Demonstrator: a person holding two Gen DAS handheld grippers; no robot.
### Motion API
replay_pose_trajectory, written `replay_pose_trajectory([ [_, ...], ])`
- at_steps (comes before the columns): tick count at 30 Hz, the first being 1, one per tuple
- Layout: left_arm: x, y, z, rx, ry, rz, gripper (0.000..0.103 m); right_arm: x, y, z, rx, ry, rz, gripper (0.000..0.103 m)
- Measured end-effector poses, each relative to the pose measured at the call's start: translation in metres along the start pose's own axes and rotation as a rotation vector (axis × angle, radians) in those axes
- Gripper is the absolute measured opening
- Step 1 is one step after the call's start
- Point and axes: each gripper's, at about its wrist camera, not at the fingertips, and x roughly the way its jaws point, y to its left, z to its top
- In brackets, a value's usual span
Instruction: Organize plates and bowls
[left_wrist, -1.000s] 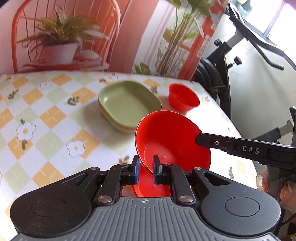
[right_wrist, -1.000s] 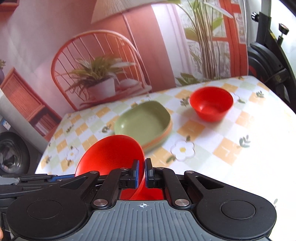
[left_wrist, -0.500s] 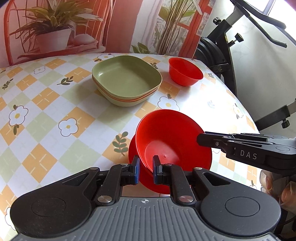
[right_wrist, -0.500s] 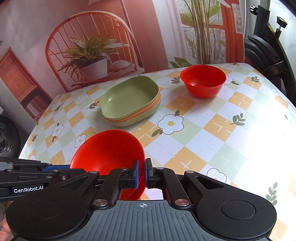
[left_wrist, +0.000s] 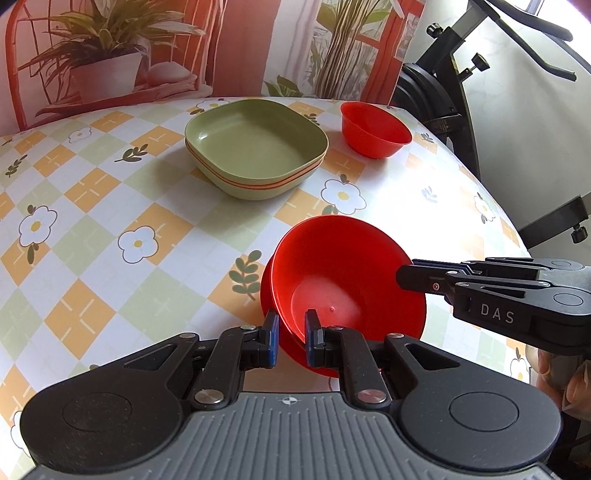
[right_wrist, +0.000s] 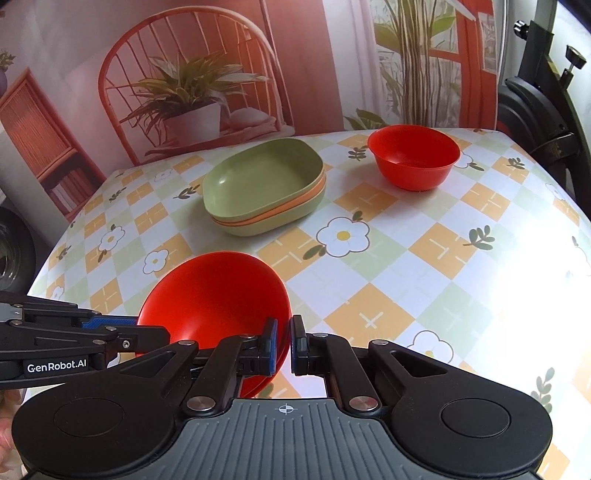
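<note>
Left claw (left_wrist: 290, 334) "GenRobot.AI", right claw (right_wrist: 283, 341) "DAS", gripping red bowls (left_wrist: 347, 280).

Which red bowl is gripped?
The near red bowls, two nested, held at the rim by both grippers. The far red bowl sits free beside the green plates.

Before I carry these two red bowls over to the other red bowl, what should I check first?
1. Left gripper shut on the held red bowls at the rim: ok.
2. Right gripper shut on their rim too: ok.
3. Bowls nested evenly: not ok, the upper one is tilted.
4. Far red bowl upright and empty: ok.
5. Green plates beside the path, not across it: ok.
6. Bowls lifted off the table: cannot tell.
</note>
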Motion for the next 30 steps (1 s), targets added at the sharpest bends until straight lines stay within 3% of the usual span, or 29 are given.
replay_pose_trajectory([
  [12,0.0019,-0.0025,0.0008,0.035,-0.007,0.012,0.015,0.0039,-0.0008,-0.0020,-0.004,0.014,-0.003,0.007],
  [30,0.0027,-0.0036,0.0020,0.064,-0.007,0.020,0.025,0.0047,-0.0021,-0.0043,0.000,0.017,-0.003,0.009],
])
